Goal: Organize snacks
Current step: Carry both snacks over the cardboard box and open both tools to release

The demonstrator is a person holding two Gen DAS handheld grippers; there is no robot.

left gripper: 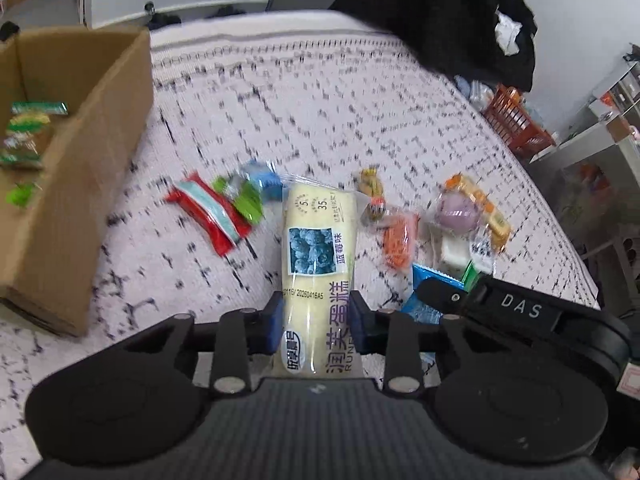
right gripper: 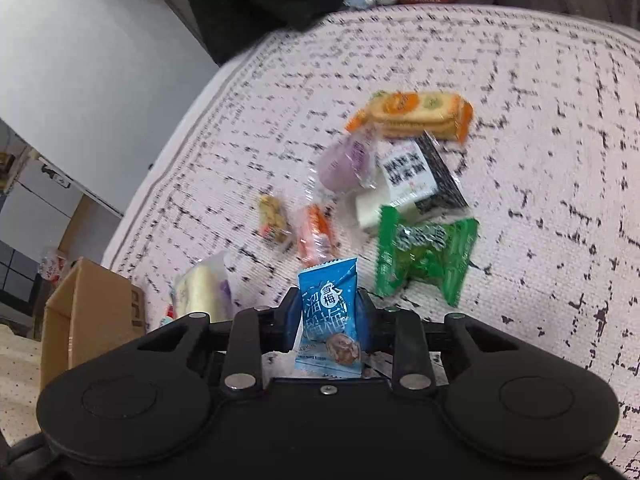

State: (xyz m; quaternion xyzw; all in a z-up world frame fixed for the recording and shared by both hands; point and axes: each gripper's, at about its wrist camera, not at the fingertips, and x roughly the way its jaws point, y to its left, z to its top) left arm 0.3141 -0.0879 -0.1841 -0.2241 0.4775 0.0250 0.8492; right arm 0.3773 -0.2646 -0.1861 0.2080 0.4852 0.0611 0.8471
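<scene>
My left gripper (left gripper: 316,320) is shut on a long pale-yellow cake pack (left gripper: 318,256) with a blueberry picture, held above the patterned bed cover. My right gripper (right gripper: 329,316) is shut on a small blue plum-candy packet (right gripper: 329,320), which stands upright between the fingers. Loose snacks lie on the cover: a red packet (left gripper: 208,216), a green packet (left gripper: 240,198), an orange packet (left gripper: 398,240), a purple bun pack (left gripper: 458,210), a cracker pack (right gripper: 416,114) and a green packet (right gripper: 424,256). The right gripper's body shows in the left wrist view at lower right.
An open cardboard box (left gripper: 76,184) stands on the left, with several green packets (left gripper: 24,136) inside; it also shows in the right wrist view as the box (right gripper: 88,312). An orange basket (left gripper: 516,120) and dark clothing (left gripper: 452,12) sit past the bed's far right edge.
</scene>
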